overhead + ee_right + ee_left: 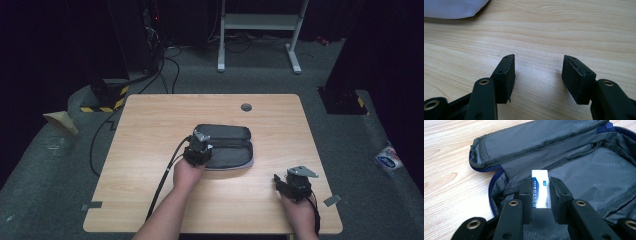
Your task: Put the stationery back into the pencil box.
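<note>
Nearest to the person, at the front right part of the wooden table, the right gripper is held low over the bare wood. In the right gripper view its two black jaws stand wide apart, with nothing between them, and under them there is just the wood grain. At the top left corner of that view a light grey piece of fabric lies on the wood, probably the edge of the pouch, but too little of it is visible to be certain.

Farther in, near the middle of the table, the left gripper is at the left end of the open pencil case. Its jaws are pressed on a white eraser (the sleeve is blue and white, with the word ERASER printed on it). The eraser stands upright between the jaws, and its white top rises a little above them. It is held over the grey lining inside the case, close to the left end where the blue zipper curves around. If its lower end touches the lining, I cannot tell.

Behind the eraser, the lid flap of the case is folded back, away from the person.
</note>
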`<move>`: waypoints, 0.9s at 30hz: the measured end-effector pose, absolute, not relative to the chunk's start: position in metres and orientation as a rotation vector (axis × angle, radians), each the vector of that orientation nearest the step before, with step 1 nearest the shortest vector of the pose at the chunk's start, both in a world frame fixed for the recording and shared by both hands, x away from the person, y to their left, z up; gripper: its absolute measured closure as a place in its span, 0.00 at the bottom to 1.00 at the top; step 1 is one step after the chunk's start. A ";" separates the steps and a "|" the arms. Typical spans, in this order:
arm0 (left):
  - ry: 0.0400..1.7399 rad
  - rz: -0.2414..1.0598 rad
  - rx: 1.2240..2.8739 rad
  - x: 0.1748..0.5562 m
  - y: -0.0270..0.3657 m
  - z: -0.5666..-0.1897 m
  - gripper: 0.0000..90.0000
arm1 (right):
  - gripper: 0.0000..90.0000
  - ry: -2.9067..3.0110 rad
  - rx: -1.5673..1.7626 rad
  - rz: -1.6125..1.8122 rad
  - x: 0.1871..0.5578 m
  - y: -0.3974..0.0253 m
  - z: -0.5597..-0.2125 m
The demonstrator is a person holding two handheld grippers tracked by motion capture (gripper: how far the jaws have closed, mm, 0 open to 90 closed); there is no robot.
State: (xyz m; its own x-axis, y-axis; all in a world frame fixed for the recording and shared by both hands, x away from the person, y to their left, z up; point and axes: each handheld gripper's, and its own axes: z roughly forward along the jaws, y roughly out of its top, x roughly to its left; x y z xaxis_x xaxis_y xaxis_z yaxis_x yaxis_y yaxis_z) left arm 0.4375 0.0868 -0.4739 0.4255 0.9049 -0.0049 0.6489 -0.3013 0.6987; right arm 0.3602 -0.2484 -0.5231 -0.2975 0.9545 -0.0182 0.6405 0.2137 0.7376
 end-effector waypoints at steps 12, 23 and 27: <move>1.275 0.509 2.032 0.435 0.088 -0.467 0.66 | 0.49 2.017 1.474 0.874 0.360 -0.248 -0.523; 1.230 0.553 2.014 0.432 0.100 -0.456 0.54 | 0.49 2.017 1.473 0.874 0.360 -0.248 -0.523; 1.224 0.546 2.007 0.430 0.103 -0.453 0.50 | 0.49 2.016 1.476 0.874 0.360 -0.248 -0.523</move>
